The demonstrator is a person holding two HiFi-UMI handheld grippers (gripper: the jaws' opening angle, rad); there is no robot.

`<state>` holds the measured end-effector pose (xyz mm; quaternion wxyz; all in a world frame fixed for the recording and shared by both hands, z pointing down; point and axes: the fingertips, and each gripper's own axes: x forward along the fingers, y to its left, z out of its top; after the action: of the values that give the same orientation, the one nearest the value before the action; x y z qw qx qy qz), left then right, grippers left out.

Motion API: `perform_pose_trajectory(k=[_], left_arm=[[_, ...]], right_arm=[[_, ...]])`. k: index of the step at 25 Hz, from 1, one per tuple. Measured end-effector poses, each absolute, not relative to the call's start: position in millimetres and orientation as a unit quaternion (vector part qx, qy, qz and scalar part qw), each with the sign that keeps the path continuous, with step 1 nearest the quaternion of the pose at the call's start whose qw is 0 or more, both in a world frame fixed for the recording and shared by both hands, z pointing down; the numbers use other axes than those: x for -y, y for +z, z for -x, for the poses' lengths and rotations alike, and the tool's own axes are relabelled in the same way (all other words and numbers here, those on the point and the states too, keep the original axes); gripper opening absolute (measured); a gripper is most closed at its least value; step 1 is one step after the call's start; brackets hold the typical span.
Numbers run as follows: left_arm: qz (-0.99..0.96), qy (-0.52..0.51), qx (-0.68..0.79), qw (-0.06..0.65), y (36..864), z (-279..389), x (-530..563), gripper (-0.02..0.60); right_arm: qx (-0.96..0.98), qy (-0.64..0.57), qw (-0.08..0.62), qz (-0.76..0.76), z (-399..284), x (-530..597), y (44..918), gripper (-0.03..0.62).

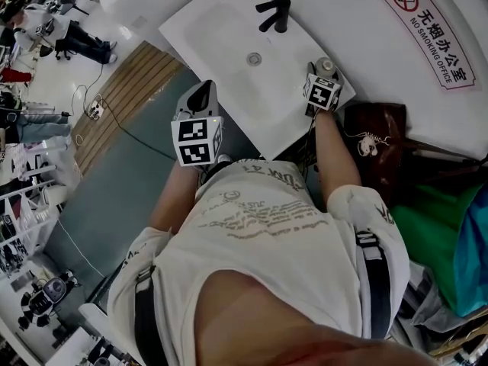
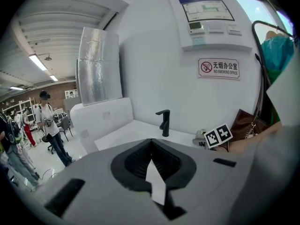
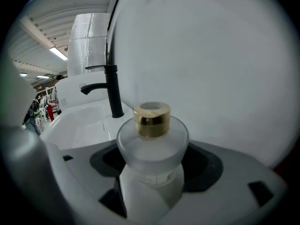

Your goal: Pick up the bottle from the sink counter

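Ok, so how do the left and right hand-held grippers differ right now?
The right hand-held gripper has its jaws closed on the frosted, gold-capped bottle. The left hand-held gripper has its jaws together on nothing. The right one reaches over the far corner of the sink counter, while the left one is held back near its front edge. Both carry a marker cube and face the wall.

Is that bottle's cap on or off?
On: a gold cap tops the frosted bottle, plain in the right gripper view.
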<state>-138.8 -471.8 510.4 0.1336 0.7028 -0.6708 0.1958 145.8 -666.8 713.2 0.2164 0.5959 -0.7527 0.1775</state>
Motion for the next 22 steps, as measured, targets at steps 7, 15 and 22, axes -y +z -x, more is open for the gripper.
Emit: perform_pose_trajectory(k=[7, 15, 22], left_arm=[[-0.703, 0.194, 0.669, 0.139, 513.2, 142.9, 469.4, 0.020], [-0.707, 0.191, 0.666, 0.141, 513.8, 145.8, 469.2, 0.020], [-0.712, 0.184, 0.661, 0.148, 514.4, 146.1, 471.8, 0.020]], right_arm=[[0.756, 0.180, 0.237, -0.583, -144.4, 668.7, 714.1, 0.313], [0.764, 0.193, 0.228, -0.572, -140.7, 668.3, 703.9, 0.314], [0.767, 0.172, 0.215, -0.579, -136.1, 659.9, 672.0, 0.314]])
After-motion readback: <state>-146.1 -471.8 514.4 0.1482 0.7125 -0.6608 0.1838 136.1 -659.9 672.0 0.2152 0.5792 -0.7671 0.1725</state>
